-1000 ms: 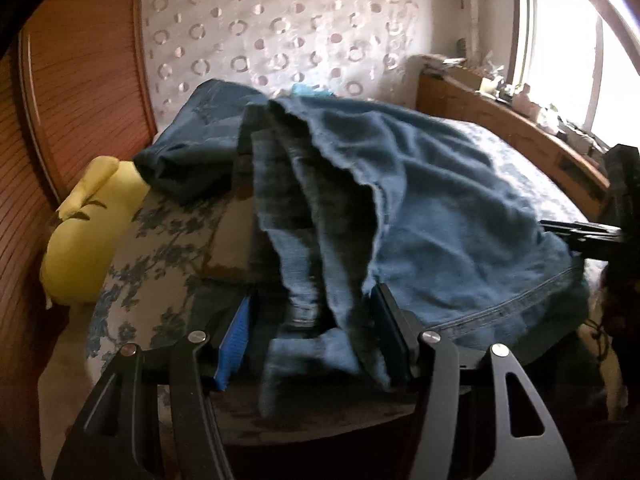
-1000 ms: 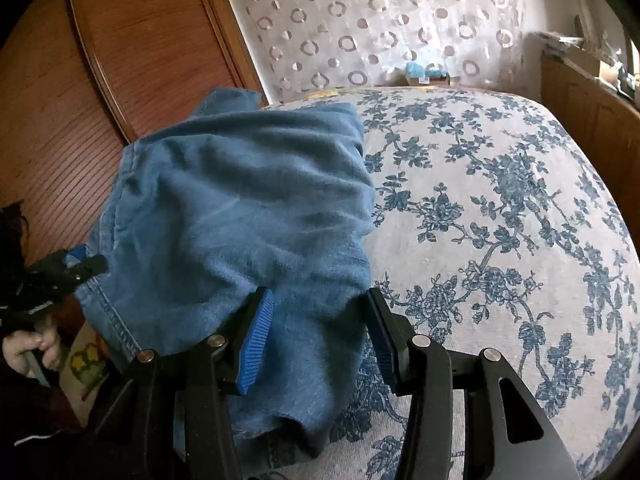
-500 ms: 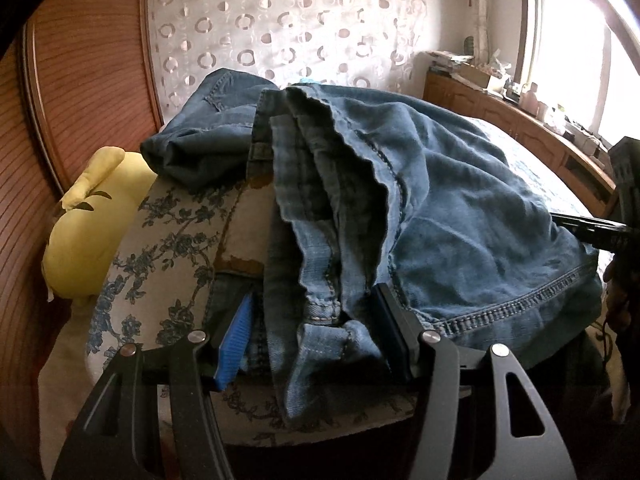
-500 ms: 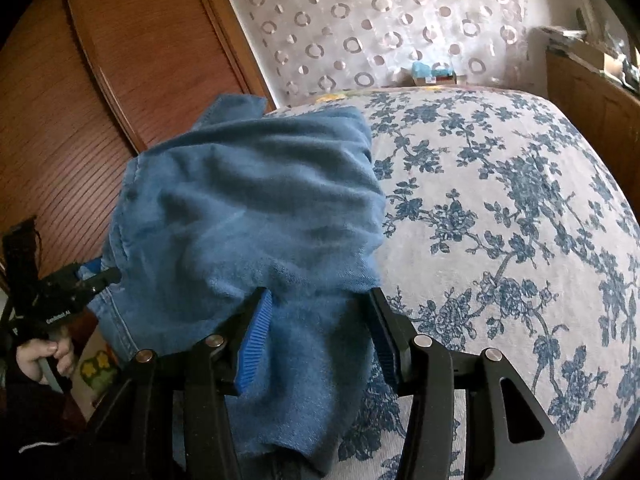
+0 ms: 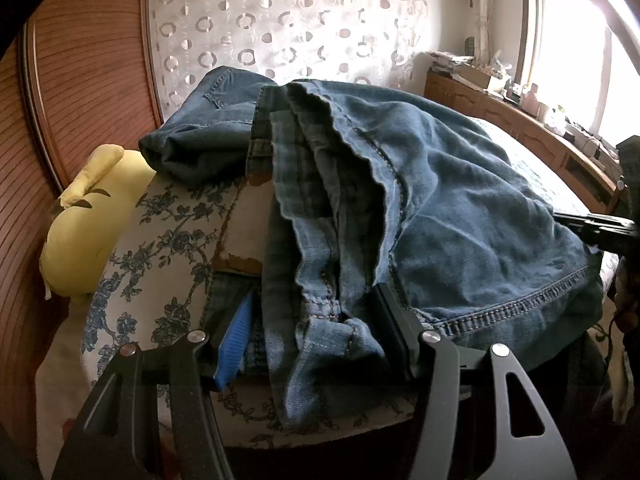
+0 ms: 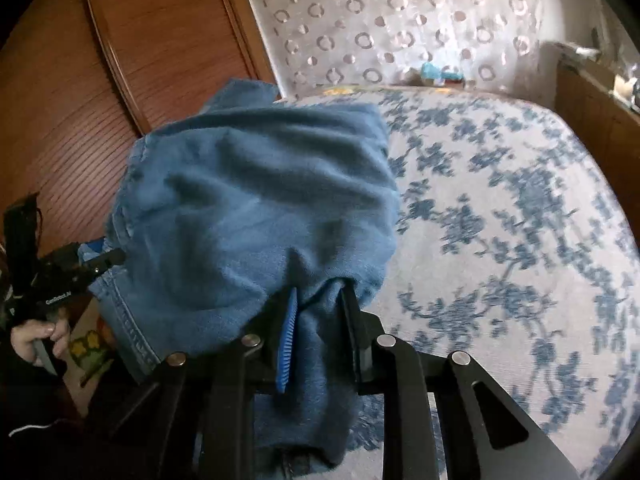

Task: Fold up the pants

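Two tools held one pair of blue denim pants (image 5: 460, 208) over the near edge of a bed (image 5: 160, 248) covered in a white sheet with blue flowers. In the left wrist view, the left tool (image 5: 316, 340) had bunched layers of hem and seam between its fingers, the blue pad (image 5: 234, 344) on one side and the black finger (image 5: 394, 332) on the other, with cloth filling the gap (the fingers stood fairly wide apart, yet the fabric sat pressed between them, so it read as gripping the pants). A stitched hem ran along the lower right of the garment, hanging past the bed's edge. The far part of the pants lay heaped toward the bed's far left corner, near a yellow plush toy (image 5: 88, 220) that rested against the bed's left edge beside a wooden panel wall (image 5: 80, 80).

In the right wrist view, the right tool (image 6: 320, 332) was closed narrowly on a fold of the pants (image 6: 248, 216), a twist of cloth pinched between its fingers and draping below them. The garment covered the left near portion of the bed (image 6: 500, 208), while the flowered sheet lay bare to the right. At the left edge of that view, the left tool (image 6: 100, 258) met the garment's hem, with a hand (image 6: 38, 334) on its handle. The picture was slightly blurred.
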